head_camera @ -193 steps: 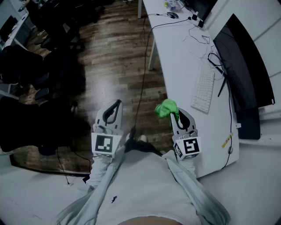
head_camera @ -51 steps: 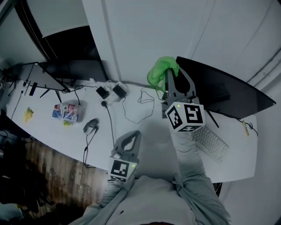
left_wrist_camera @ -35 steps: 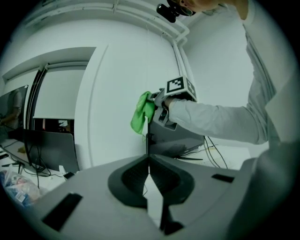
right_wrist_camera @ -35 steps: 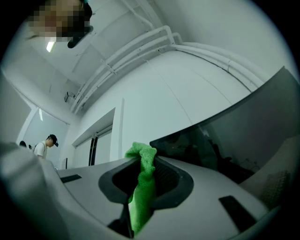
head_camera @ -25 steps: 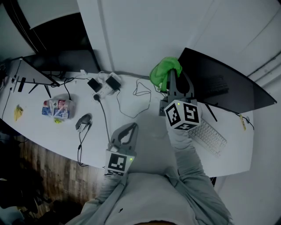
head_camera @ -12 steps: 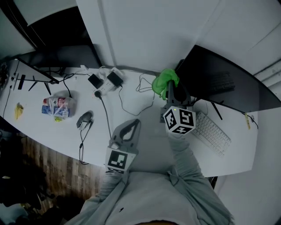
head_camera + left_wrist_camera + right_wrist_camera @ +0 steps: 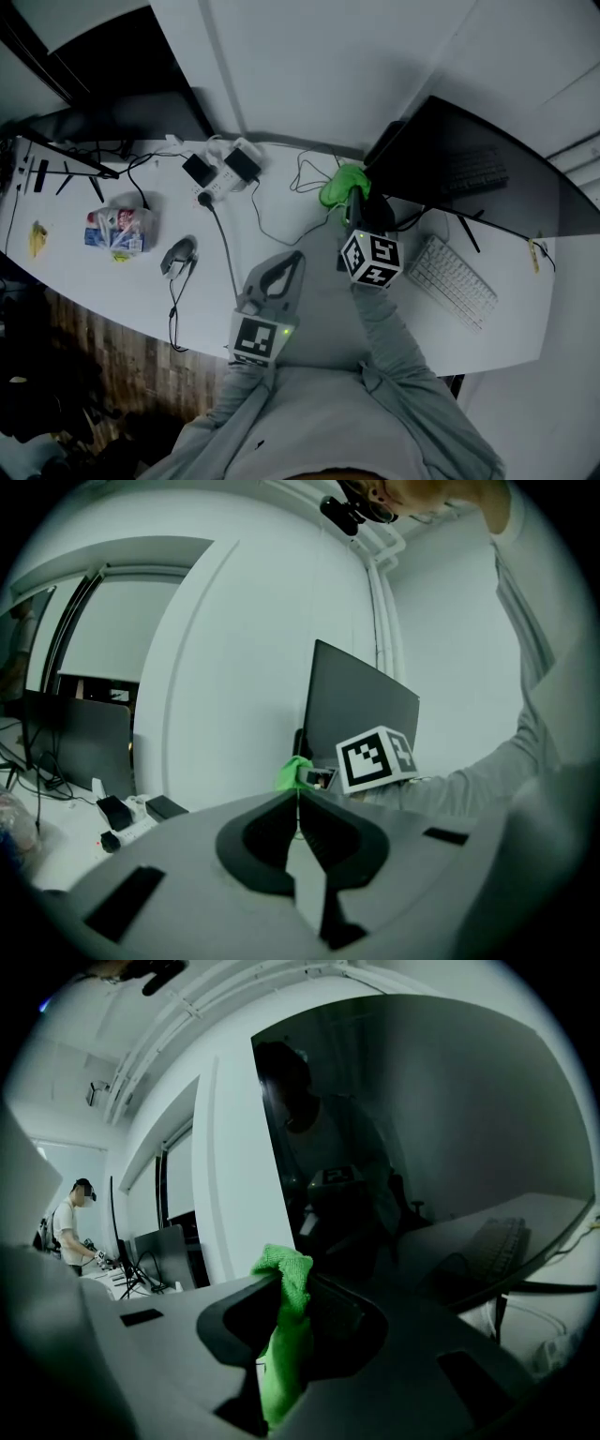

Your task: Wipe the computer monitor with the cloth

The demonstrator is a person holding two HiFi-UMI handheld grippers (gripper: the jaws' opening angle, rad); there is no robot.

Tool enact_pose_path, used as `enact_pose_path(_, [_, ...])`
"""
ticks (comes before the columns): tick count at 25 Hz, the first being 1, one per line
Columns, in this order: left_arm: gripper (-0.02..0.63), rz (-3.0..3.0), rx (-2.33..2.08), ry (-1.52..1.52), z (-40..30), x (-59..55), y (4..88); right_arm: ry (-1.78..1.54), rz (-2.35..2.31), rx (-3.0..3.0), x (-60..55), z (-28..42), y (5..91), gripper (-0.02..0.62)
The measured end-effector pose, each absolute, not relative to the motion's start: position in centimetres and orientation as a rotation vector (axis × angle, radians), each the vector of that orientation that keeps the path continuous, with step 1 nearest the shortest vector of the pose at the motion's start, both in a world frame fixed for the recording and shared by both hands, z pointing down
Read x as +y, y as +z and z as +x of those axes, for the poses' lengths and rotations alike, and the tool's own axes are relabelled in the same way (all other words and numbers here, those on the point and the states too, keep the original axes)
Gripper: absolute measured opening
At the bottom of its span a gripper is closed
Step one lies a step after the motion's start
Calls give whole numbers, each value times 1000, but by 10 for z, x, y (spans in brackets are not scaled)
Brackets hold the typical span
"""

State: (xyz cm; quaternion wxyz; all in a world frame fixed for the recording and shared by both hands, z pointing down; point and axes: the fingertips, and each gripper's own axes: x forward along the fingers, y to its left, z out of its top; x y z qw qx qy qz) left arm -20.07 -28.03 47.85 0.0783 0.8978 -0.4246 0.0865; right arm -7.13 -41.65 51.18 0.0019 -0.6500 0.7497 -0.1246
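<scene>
A dark computer monitor [image 7: 478, 164] stands at the back right of the white desk [image 7: 309, 281]; it fills the right gripper view as a black screen [image 7: 441, 1119] with reflections. My right gripper [image 7: 356, 203] is shut on a bright green cloth [image 7: 339, 183], which bunches out past its tips [image 7: 286, 1283] close to the monitor's lower left edge. Whether the cloth touches the screen is unclear. My left gripper [image 7: 284, 270] hangs shut and holding nothing over the desk's near middle. In the left gripper view the cloth [image 7: 295, 772] and monitor [image 7: 361, 710] lie ahead.
A white keyboard [image 7: 450, 278] lies under the monitor. Cables and power adapters [image 7: 220, 169] sit at the back middle, with a mouse [image 7: 178, 253] and a snack packet [image 7: 117, 228] to the left. Another monitor [image 7: 103, 117] stands at the far left. A person [image 7: 70, 1227] stands far off.
My right gripper has come down and nearer with the cloth, from the monitor's upper left corner to its lower left edge. The left gripper has stayed put.
</scene>
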Motion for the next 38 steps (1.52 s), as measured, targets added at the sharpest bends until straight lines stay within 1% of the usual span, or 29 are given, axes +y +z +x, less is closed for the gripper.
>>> enact_pose_path(8, [23,2656,-1239,262,-192,-287,488,-573,-2051,2347,-420,-69,561,74])
enact_pose_path(20, [23,2650,-1212,300,-189,-297,499,-676,-2037,2411,-418,-67,591,74])
enact_pose_path(30, [23,2694,-1195,340,-172,-294,497,-744,-2080,2265,-414,-22,600,74])
enact_pose_path(38, [23,2692,-1199,322,-131,-284,486,-754,-2107,2216,-401,35,598,74])
